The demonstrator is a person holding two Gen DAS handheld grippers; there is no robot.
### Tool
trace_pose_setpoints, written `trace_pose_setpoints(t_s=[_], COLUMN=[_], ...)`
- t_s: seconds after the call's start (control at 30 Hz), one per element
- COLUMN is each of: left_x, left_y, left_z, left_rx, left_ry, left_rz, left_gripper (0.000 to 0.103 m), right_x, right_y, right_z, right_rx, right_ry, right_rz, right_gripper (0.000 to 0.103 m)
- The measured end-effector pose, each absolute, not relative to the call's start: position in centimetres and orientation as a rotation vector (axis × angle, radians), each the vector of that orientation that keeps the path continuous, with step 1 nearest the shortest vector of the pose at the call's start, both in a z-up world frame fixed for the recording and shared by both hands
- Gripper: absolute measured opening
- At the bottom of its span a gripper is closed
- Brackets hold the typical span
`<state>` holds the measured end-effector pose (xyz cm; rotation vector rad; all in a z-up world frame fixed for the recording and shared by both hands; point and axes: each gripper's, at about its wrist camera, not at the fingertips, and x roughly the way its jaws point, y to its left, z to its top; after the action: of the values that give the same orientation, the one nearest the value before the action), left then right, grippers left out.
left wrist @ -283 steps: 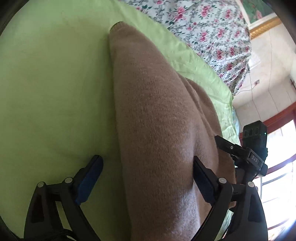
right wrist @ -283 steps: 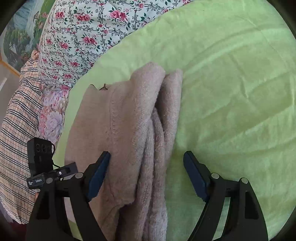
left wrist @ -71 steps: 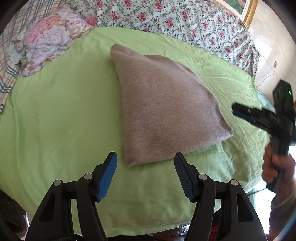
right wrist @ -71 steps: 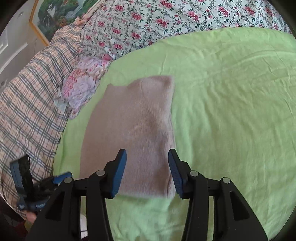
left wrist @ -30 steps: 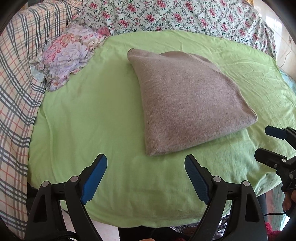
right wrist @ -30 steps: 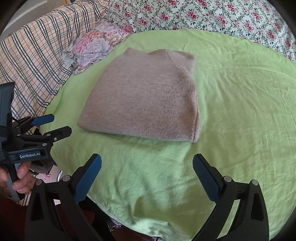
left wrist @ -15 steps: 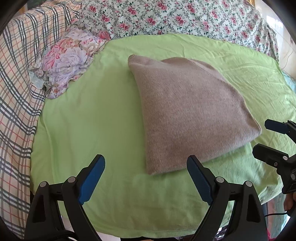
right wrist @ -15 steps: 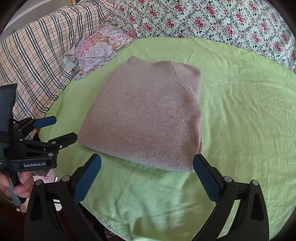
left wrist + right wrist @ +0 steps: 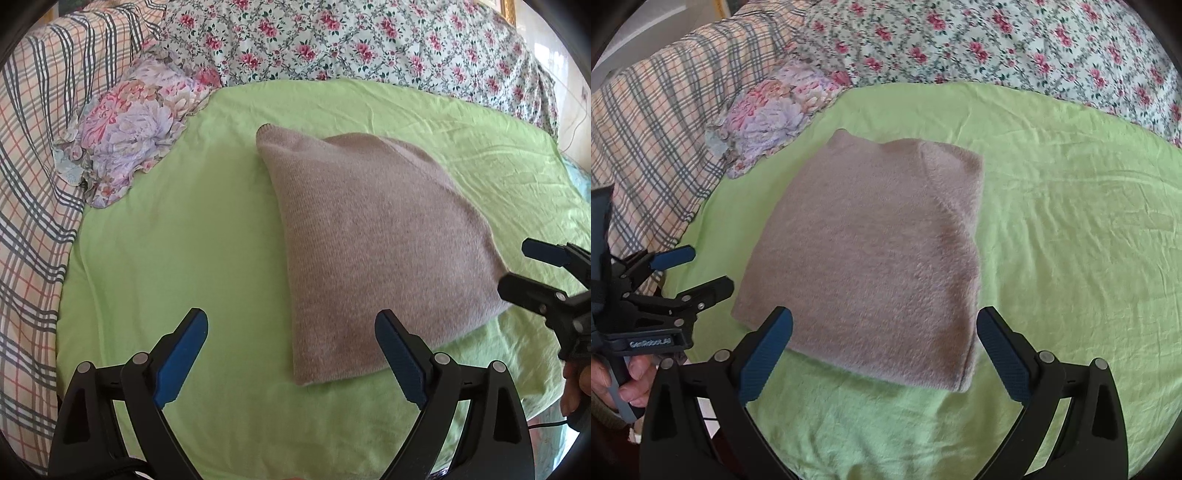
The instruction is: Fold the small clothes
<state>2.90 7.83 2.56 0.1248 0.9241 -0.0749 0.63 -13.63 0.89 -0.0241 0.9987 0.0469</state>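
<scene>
While the green sheet (image 9: 155,258) covers the bed, a folded beige knit garment (image 9: 373,251) lies flat on it, just ahead of both grippers and touching neither. Left gripper (image 9: 291,354) has just been widening its jaws, nothing between them; right gripper (image 9: 884,350) gapes wide, holding nothing.

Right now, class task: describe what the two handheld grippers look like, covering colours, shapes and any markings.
Both are alike. The left gripper and right gripper have black angular plastic frames with silver rivets at the pivots. Each finger ends in a flat blue textured pad. The right wrist view shows the left gripper's side, with white lettering on its black body, too blurred to read surely. No sleeves show.
</scene>
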Motion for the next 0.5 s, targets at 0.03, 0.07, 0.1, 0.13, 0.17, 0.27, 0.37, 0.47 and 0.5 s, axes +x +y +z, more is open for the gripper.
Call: trace_pose_setpoints(t_s=[0.03, 0.07, 0.1, 0.13, 0.17, 0.27, 0.37, 0.47, 0.5], left_x=[3.1, 3.3, 3.5, 3.6, 3.8, 4.3, 4.5, 4.3, 4.3], left_y=[7.9, 7.9, 8.0, 8.0, 8.0, 7.8, 7.4, 6.7, 6.5], left_z=[2.6, 2.7, 2.7, 2.7, 2.8, 2.7, 2.4, 2.3, 2.2], left_rx=[0.117, 0.107, 0.102, 0.100, 0.100, 0.101, 0.105, 0.129, 0.138], left_ry=[0.925, 0.926, 0.926, 0.925, 0.924, 0.931, 0.949, 0.956, 0.957], left_rz=[-0.074, -0.073, -0.070, -0.066, -0.063, -0.062, -0.071, -0.075, -0.074], left_gripper=[0.093, 0.093, 0.093, 0.093, 0.093, 0.093, 0.093, 0.093, 0.093], right_x=[1.0, 1.3, 1.5, 1.7, 2.0, 2.3, 2.2, 1.8, 1.8], right_y=[-14.2, -14.6, -14.9, -15.3, -15.6, -15.8, -15.5, -14.9, -14.8], right_z=[0.9, 0.9, 0.9, 0.9, 0.9, 0.8, 0.7, 0.6, 0.5], right_rx=[0.003, 0.020, 0.035, 0.049, 0.061, 0.071, 0.066, 0.050, 0.044], right_ry=[0.996, 0.995, 0.993, 0.993, 0.995, 1.005, 1.016, 1.034, 1.040], right_rz=[0.040, 0.035, 0.027, 0.020, 0.017, 0.018, 0.035, 0.065, 0.072], right_gripper=[0.100, 0.100, 0.100, 0.100, 0.100, 0.100, 0.100, 0.100, 0.100])
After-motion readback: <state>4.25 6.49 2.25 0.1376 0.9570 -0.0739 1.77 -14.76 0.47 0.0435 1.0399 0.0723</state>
